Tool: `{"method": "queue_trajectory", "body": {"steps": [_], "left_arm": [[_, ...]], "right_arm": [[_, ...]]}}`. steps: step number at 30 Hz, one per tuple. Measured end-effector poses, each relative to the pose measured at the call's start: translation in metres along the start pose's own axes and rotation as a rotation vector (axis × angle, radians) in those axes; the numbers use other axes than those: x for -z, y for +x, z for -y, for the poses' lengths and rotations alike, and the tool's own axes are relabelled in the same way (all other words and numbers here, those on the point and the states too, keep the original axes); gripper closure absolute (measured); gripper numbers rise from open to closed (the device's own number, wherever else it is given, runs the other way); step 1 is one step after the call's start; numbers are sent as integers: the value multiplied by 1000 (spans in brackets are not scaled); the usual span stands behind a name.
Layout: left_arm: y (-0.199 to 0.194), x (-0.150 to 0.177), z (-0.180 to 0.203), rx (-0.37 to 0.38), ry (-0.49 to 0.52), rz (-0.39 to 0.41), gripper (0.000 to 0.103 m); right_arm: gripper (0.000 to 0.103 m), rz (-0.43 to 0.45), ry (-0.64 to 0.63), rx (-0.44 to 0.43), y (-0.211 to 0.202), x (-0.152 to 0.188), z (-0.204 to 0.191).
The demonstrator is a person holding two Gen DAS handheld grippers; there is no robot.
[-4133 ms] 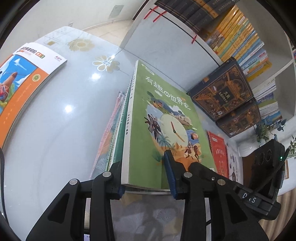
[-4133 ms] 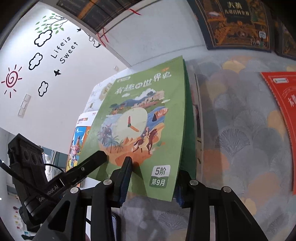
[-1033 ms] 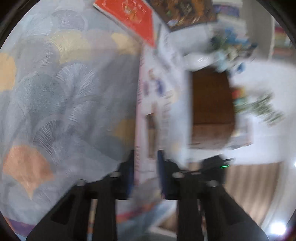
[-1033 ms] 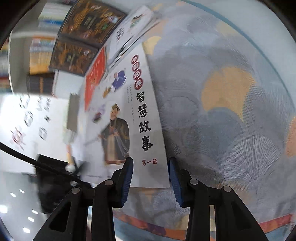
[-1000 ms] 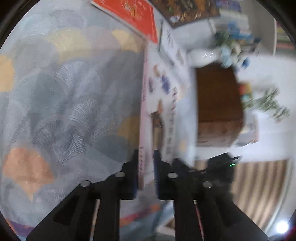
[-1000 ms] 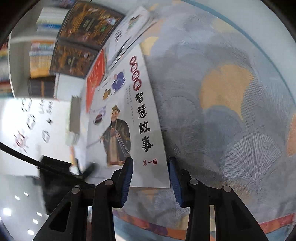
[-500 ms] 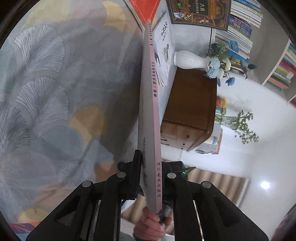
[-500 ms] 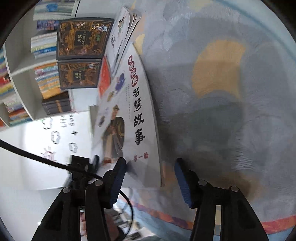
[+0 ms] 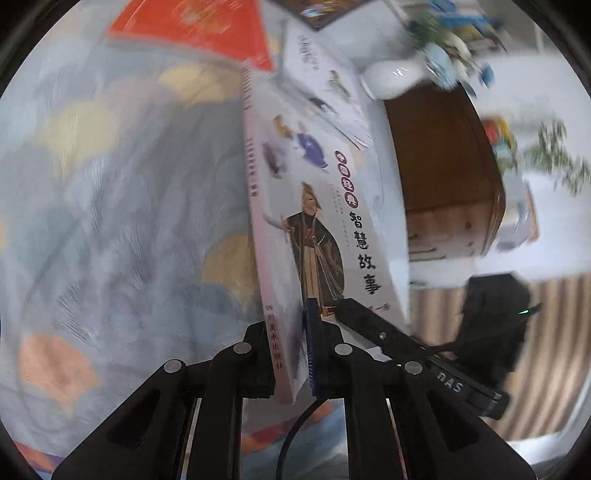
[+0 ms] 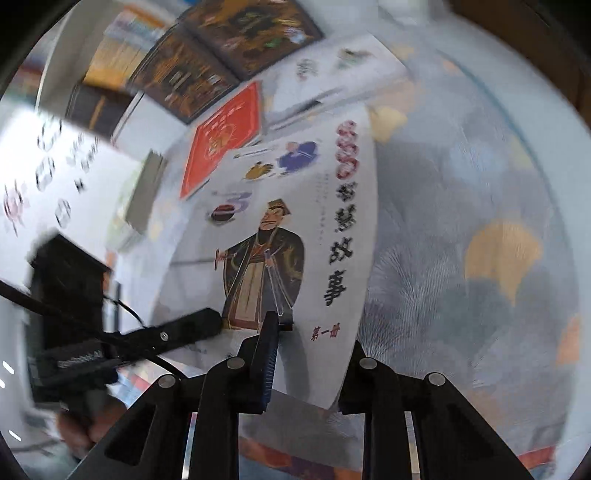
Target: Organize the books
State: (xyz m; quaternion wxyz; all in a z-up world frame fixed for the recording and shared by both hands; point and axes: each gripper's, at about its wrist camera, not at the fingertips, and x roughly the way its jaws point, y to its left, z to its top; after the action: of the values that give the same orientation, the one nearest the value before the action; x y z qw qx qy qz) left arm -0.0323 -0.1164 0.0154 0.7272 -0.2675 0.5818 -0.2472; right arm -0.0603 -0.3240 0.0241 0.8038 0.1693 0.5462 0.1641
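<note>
Both grippers hold one white book with a robed figure and black Chinese title. In the left wrist view my left gripper (image 9: 291, 354) is shut on the book (image 9: 314, 206) at its spine corner; the book stands tilted above the patterned cloth. In the right wrist view my right gripper (image 10: 306, 362) is shut on the same book (image 10: 295, 221) at its lower edge. Each gripper shows in the other's view: the right one (image 9: 417, 343), the left one (image 10: 177, 332).
A red book (image 9: 199, 26) and an open white book (image 9: 325, 81) lie on the fan-patterned cloth (image 9: 110, 206). Dark boxed books (image 10: 207, 62) lean against the shelf. A wooden cabinet (image 9: 443, 173) with a white vase (image 9: 391, 77) stands to the right.
The white book has been tilted so its cover faces up more; the left gripper turned with it. The right gripper's jaws have closed on the book's lower edge. Both views are blurred by motion.
</note>
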Motion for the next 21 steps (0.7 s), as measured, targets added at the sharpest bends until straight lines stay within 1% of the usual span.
{"method": "queue_trajectory", "body": {"steps": [2, 3, 4, 5, 7, 11, 15, 20, 21], "left_arm": [[-5, 0, 11, -32, 69, 15, 95], [-8, 1, 14, -51, 103, 21, 95], [-10, 1, 17, -64, 129, 26, 95], [-13, -1, 21, -73, 154, 32, 95], [-19, -3, 21, -69, 176, 39, 95], [-41, -5, 13, -41, 203, 47, 93], [-65, -7, 9, -23, 225, 60, 92], [-114, -18, -9, 8, 229, 124, 91], [-125, -22, -14, 8, 230, 141, 91]], "right_arm": [[79, 17, -59, 51, -2, 2, -13], [80, 26, -109, 88, -4, 4, -24], [80, 31, -134, 106, -4, 2, -26], [80, 44, -177, 135, -7, 4, -34], [80, 64, -217, 157, -13, 7, -45], [80, 92, -254, 169, -18, 5, -67], [80, 133, -295, 185, -23, 3, -101], [80, 187, -325, 163, -22, -5, -148], [80, 202, -332, 150, -20, -11, -163]]}}
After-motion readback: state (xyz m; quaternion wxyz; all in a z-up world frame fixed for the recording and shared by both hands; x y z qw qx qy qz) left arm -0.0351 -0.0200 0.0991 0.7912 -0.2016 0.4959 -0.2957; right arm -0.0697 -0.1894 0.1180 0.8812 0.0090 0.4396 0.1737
